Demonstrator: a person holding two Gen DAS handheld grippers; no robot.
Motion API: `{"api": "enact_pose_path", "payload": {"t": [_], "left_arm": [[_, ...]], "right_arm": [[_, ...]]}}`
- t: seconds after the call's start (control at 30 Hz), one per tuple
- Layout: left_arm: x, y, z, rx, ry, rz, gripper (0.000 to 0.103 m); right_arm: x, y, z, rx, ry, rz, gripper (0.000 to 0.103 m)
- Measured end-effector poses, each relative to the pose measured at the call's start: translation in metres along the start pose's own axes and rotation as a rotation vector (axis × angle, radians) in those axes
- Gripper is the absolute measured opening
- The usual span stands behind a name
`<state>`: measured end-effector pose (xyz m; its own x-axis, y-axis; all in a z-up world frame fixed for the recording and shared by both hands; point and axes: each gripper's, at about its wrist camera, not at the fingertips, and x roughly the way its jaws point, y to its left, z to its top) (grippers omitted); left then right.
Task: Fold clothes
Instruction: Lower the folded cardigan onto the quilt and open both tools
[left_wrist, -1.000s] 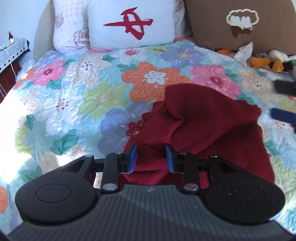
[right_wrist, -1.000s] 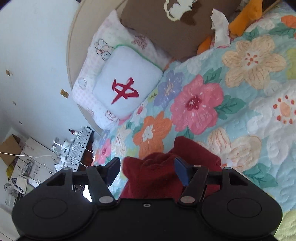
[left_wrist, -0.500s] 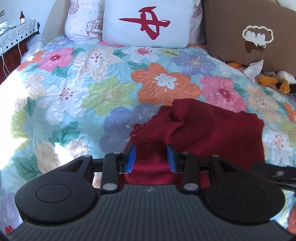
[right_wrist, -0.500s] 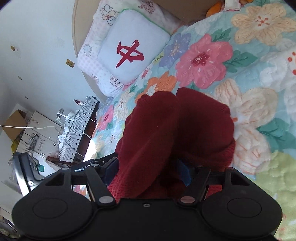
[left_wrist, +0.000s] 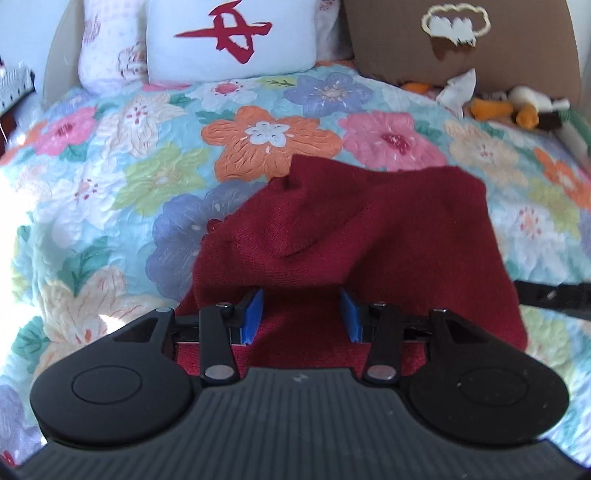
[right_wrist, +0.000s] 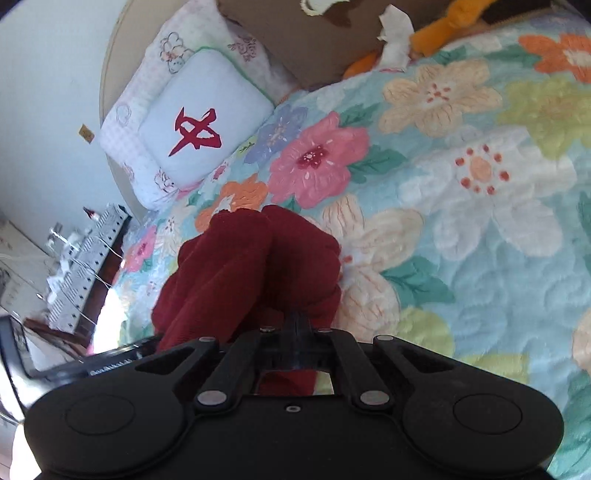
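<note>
A dark red knit garment (left_wrist: 369, 236) lies bunched on a floral quilt (left_wrist: 155, 177). My left gripper (left_wrist: 301, 314) is open, its blue pads on either side of the garment's near edge, with cloth between them. In the right wrist view the garment (right_wrist: 255, 258) is gathered into folds, and my right gripper (right_wrist: 297, 321) is shut on its near edge. The right gripper's black body shows at the right edge of the left wrist view (left_wrist: 554, 295).
A white pillow with a red character (left_wrist: 232, 37) and a brown cushion (left_wrist: 461, 40) stand at the bed's head. Plush toys (left_wrist: 517, 107) and a tissue (left_wrist: 458, 88) lie at the back right. A side table with clutter (right_wrist: 74, 258) stands left of the bed.
My right gripper has closed on the garment's edge; it was open a second ago. My left gripper has opened a little wider. The garment has been drawn together into a tighter bunch.
</note>
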<state>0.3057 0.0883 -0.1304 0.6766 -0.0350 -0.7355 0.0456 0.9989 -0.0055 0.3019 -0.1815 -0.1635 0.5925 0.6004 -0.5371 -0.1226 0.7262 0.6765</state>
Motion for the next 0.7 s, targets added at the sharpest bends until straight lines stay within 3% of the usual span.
{"api": "enact_pose_path", "payload": {"t": [0.03, 0.07, 0.1, 0.17, 0.27, 0.37, 0.4, 0.43, 0.47, 0.53, 0.57, 0.63, 0.7], "left_arm": [[-0.001, -0.001, -0.001, -0.004, -0.005, 0.004, 0.044], [-0.001, 0.001, -0.001, -0.021, -0.005, 0.001, 0.044], [-0.002, 0.005, 0.0, -0.043, 0.001, -0.011, 0.044], [-0.003, 0.012, 0.004, -0.073, 0.013, -0.035, 0.044], [-0.003, 0.017, 0.007, -0.097, 0.026, -0.063, 0.044], [-0.005, 0.02, 0.009, -0.113, 0.029, -0.076, 0.044], [-0.005, 0.021, 0.01, -0.126, 0.031, -0.086, 0.044], [-0.005, 0.022, 0.011, -0.143, 0.034, -0.095, 0.041], [-0.009, 0.023, 0.011, -0.162, 0.029, -0.11, 0.041], [-0.02, 0.022, 0.012, -0.187, 0.004, -0.151, 0.037], [-0.027, 0.02, 0.014, -0.18, -0.011, -0.175, 0.037], [-0.035, 0.012, 0.017, -0.147, -0.026, -0.214, 0.037], [-0.033, -0.001, 0.017, -0.1, -0.015, -0.241, 0.039]], "right_arm": [[-0.005, 0.0, -0.003, 0.017, -0.017, 0.035, 0.01], [-0.007, 0.002, -0.005, 0.02, -0.027, 0.068, 0.019], [-0.008, 0.005, -0.006, 0.014, -0.034, 0.1, 0.036], [-0.008, 0.012, -0.007, 0.005, -0.044, 0.163, 0.057], [0.009, 0.018, -0.007, 0.031, 0.016, 0.21, 0.069], [0.038, 0.027, -0.016, 0.008, 0.105, 0.205, 0.069], [0.041, 0.033, -0.02, -0.033, 0.088, 0.225, 0.053], [0.038, 0.04, -0.023, -0.095, 0.041, 0.261, 0.028], [0.033, 0.05, -0.027, -0.179, -0.005, 0.287, 0.021], [0.012, 0.074, -0.033, -0.344, -0.082, 0.286, 0.018], [0.003, 0.079, -0.034, -0.365, -0.104, 0.285, 0.018], [-0.013, 0.073, -0.034, -0.294, -0.136, 0.282, 0.018], [-0.022, 0.061, -0.037, -0.239, -0.166, 0.206, 0.018]]}}
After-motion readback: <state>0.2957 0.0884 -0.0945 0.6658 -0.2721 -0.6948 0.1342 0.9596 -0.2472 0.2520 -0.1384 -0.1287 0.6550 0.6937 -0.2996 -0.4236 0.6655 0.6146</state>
